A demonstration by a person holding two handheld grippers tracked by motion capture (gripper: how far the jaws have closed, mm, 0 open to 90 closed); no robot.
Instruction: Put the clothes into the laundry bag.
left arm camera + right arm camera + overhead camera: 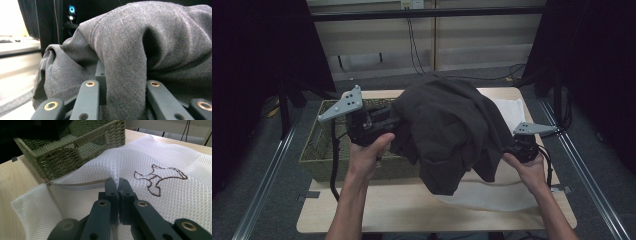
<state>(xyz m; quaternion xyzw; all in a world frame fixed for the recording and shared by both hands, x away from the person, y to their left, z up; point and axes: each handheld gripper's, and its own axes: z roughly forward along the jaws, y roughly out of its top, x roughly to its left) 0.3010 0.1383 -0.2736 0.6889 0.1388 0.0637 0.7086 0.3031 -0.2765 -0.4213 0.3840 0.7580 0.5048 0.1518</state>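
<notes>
Dark grey cloth garment (447,130) hangs bunched at the centre of the high view, lifted above the table (377,210) and draping over the right end of the woven basket (319,155); the left gripper (374,125), left of centre, has a fold of it clamped between its jaws, seen close in the left gripper view (125,82); white mesh bag (160,165) lies flat at the lower right of the table beneath the garment; the right gripper (117,188) pinches a raised ridge of its netting, jaws closed tight, beside the printed brown outline (160,180).
</notes>
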